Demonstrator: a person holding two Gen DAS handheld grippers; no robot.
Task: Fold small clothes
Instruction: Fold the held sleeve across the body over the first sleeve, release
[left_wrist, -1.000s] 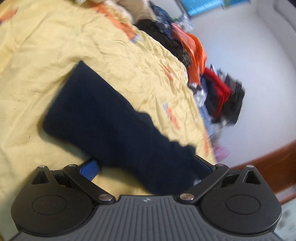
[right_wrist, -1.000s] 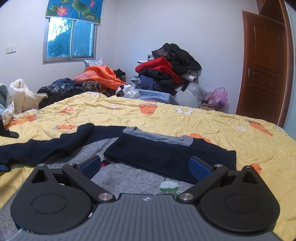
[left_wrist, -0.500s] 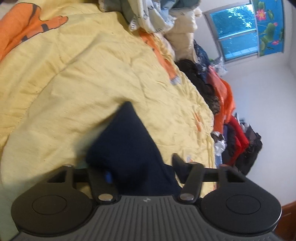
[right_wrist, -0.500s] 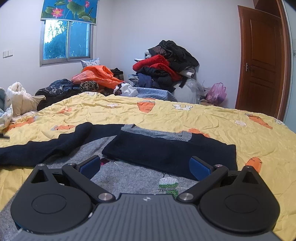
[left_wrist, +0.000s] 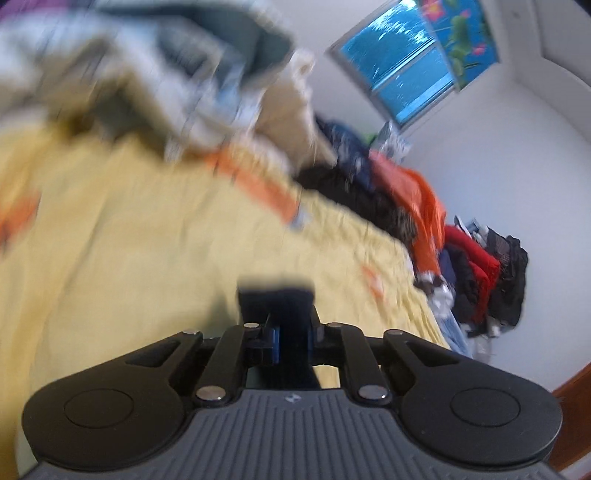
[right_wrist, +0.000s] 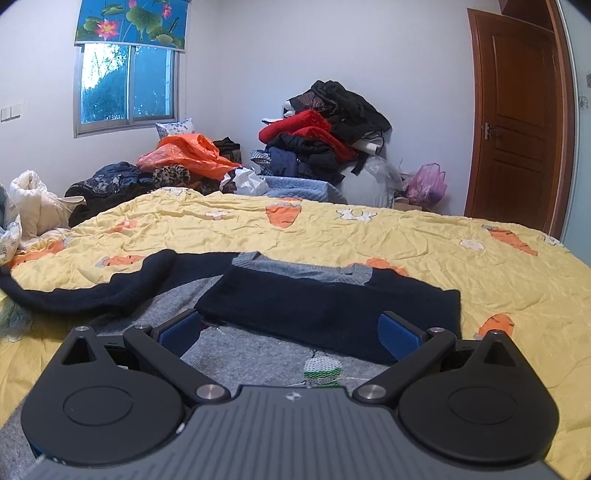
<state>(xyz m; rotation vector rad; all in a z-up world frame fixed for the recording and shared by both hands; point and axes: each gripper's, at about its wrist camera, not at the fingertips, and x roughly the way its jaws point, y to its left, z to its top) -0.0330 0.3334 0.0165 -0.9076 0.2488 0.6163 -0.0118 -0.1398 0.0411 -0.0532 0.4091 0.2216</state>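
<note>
A wide bed covered by a crumpled yellow quilt printed with orange carrots (right_wrist: 369, 236) fills most of both views. Behind it, against the white wall, sits a heap of red, black and orange clothes (right_wrist: 325, 140), with a blue-lit window (right_wrist: 125, 88) to one side and a brown wooden door (right_wrist: 517, 122) to the other. A child's knitted sweater with a grey body and dark navy sleeves (right_wrist: 325, 302) lies flat on the quilt directly ahead of the right gripper (right_wrist: 291, 332); one sleeve is folded across the chest, the other trails off toward the left edge of the view. The right gripper's blue-padded fingers are spread wide above the grey hem, holding nothing. The left gripper (left_wrist: 291, 332) is clenched on the end of a navy sleeve cuff (left_wrist: 277, 299) (this view is heavily motion-blurred), raised over the yellow quilt.
</note>
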